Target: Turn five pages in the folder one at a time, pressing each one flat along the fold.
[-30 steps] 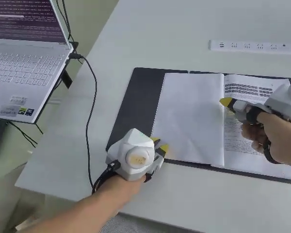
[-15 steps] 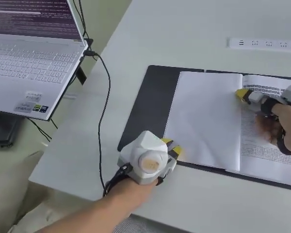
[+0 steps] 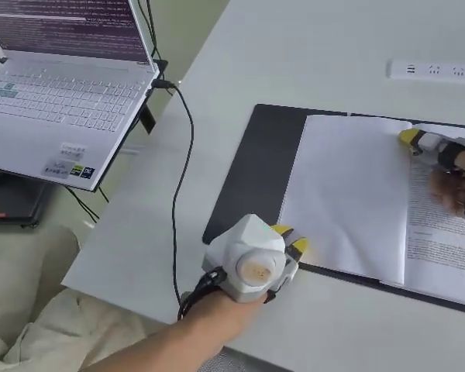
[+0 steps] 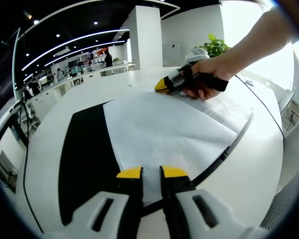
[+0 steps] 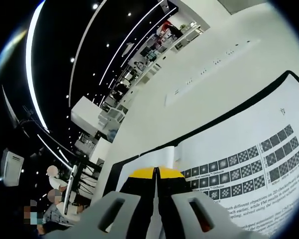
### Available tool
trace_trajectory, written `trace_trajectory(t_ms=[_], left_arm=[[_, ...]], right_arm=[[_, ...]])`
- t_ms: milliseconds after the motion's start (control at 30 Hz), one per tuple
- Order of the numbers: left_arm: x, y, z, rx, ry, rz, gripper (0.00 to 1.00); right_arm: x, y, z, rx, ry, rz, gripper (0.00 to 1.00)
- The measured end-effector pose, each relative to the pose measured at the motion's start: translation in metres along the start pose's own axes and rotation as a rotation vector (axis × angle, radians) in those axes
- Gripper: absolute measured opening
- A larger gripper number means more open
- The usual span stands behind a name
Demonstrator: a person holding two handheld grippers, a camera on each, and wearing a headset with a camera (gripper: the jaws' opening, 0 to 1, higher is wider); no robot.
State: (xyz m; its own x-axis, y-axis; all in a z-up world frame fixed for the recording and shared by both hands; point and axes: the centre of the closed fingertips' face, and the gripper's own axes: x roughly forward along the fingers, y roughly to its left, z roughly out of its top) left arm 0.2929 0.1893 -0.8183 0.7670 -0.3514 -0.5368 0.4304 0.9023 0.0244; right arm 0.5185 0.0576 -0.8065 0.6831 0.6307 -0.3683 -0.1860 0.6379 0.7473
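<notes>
The folder (image 3: 248,170) lies open on the table (image 3: 294,54), black cover to the left, a blank page (image 3: 349,194) turned over it and a printed page (image 3: 442,232) to the right. The right gripper (image 3: 409,138) sits clenched, tips together, at the far end of the fold (image 3: 407,201). The left gripper (image 3: 293,239) rests at the blank page's near left corner with its jaws drawn close, a thin gap between them. Whether it pinches the sheet, we can't tell.

These sheets look light, thin and floppy, so they'd likely buckle or crease if shoved. We'd take one at a free outer corner, well away from the fold.

There's plenty of bare table on the far side, up to the power strip (image 3: 434,71). The laptop (image 3: 62,108) and its cable (image 3: 182,170) lie well off to the left. The table's near edge runs close below the folder.
</notes>
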Motion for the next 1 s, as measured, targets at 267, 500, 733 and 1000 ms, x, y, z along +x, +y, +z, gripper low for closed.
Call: trace_trajectory(t_ms=[267,500,733,1000], left_arm=[[0.000,0.000,0.000,-0.001,-0.004,0.000,0.12],[0.000,0.001,0.000,0.000,-0.002,0.000,0.12],[0.000,0.001,-0.001,0.006,0.001,-0.002,0.12],[0.001,0.002,-0.002,0.007,0.006,-0.003,0.12]], right_arm=[[0.008,-0.003,0.012,-0.006,-0.055,-0.017,0.00],[0.013,-0.005,0.019,-0.016,-0.071,-0.033,0.00],[0.008,-0.003,0.013,-0.002,-0.039,-0.026,0.00],[-0.004,0.002,-0.003,0.007,0.023,0.005,0.00]])
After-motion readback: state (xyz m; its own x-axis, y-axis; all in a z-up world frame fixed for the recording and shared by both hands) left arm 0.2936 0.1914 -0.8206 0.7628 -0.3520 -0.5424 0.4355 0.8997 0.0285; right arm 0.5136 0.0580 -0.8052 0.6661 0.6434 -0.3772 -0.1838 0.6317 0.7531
